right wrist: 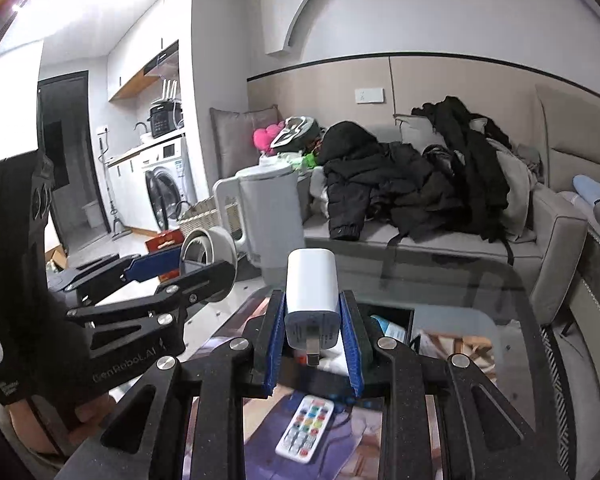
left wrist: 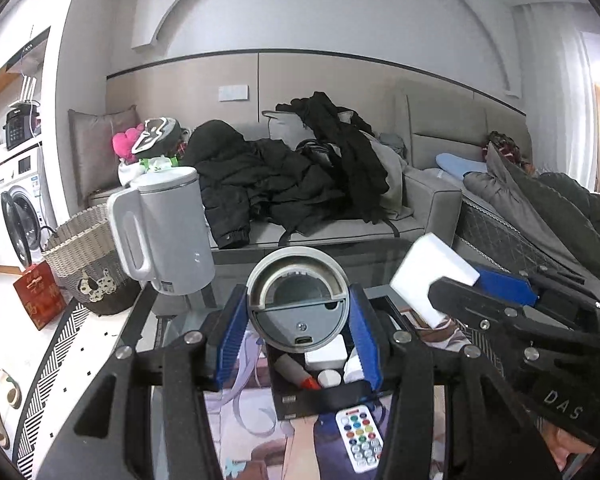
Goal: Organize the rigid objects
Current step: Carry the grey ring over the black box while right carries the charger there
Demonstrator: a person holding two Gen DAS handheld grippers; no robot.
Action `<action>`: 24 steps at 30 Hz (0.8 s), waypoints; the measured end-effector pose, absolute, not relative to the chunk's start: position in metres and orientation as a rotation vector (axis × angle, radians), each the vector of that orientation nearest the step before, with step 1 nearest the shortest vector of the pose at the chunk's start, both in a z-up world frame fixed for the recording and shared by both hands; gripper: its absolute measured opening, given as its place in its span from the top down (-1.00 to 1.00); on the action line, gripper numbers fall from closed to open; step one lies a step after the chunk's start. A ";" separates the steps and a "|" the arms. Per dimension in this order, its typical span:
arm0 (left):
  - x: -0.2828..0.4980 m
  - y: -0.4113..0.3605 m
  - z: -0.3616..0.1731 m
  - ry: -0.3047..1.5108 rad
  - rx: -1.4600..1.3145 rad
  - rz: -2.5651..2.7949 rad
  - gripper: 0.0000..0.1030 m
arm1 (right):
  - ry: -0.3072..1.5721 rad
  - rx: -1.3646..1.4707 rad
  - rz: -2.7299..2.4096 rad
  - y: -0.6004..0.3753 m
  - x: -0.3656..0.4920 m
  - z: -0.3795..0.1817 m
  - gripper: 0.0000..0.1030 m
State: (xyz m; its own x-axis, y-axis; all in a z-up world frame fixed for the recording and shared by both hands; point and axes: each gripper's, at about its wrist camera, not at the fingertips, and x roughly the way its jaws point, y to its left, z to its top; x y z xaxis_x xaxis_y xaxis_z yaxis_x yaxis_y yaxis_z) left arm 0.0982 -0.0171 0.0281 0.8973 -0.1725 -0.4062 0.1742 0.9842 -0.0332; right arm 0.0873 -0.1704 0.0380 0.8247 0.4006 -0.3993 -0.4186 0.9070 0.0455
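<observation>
Two grippers, each clamped on one thing, held above a black box.

The left gripper grasps a round grey fan between its blue pads, its open face toward the camera. Under and just beyond its fingertips sits the box, holding one red-tipped tube, one white cap and two white blocks. One remote lies just nearer than the box, on a printed mat. One grey kettle stands well ahead to the left. The right gripper is clenched on a white charger, upright, prong pointing back at the camera, above the same box; the remote lies under its fingers.
</observation>
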 end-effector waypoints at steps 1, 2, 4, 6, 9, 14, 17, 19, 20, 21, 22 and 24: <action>0.102 -0.018 0.028 0.419 -0.002 -0.175 0.06 | 0.405 -0.055 0.427 -0.166 0.093 0.041 0.49; 0.108 -0.019 0.026 0.424 -0.008 -0.171 0.06 | 0.407 -0.066 0.427 -0.163 0.098 0.042 0.49; 0.118 -0.020 0.025 0.435 -0.024 -0.160 0.07 | 0.416 -0.063 0.419 -0.159 0.109 0.044 0.49; 0.127 -0.019 0.023 0.439 -0.038 -0.152 0.07 | 0.428 -0.057 0.406 -0.157 0.123 0.042 0.49; 0.135 -0.018 0.019 0.446 -0.060 -0.143 0.07 | 0.445 -0.057 0.373 -0.155 0.146 0.039 0.49; 0.149 -0.020 0.009 0.472 -0.058 -0.130 0.07 | 0.511 -0.038 0.349 -0.158 0.181 0.025 0.49; 0.160 -0.019 0.000 0.506 -0.059 -0.125 0.07 | 0.555 -0.017 0.339 -0.159 0.197 0.015 0.49; 0.170 -0.021 -0.011 0.551 -0.052 -0.121 0.07 | 0.581 -0.014 0.332 -0.159 0.205 0.008 0.49; 0.174 -0.021 -0.014 0.570 -0.054 -0.122 0.07 | 0.600 -0.016 0.330 -0.159 0.209 0.003 0.49; 0.178 -0.021 -0.020 0.595 -0.054 -0.121 0.07 | 0.620 -0.015 0.331 -0.158 0.213 -0.001 0.49; 0.182 -0.022 -0.026 0.625 -0.052 -0.118 0.07 | 0.636 -0.015 0.330 -0.158 0.215 -0.005 0.49; 0.188 -0.021 -0.032 0.664 -0.060 -0.124 0.07 | 0.684 -0.015 0.334 -0.156 0.222 -0.015 0.49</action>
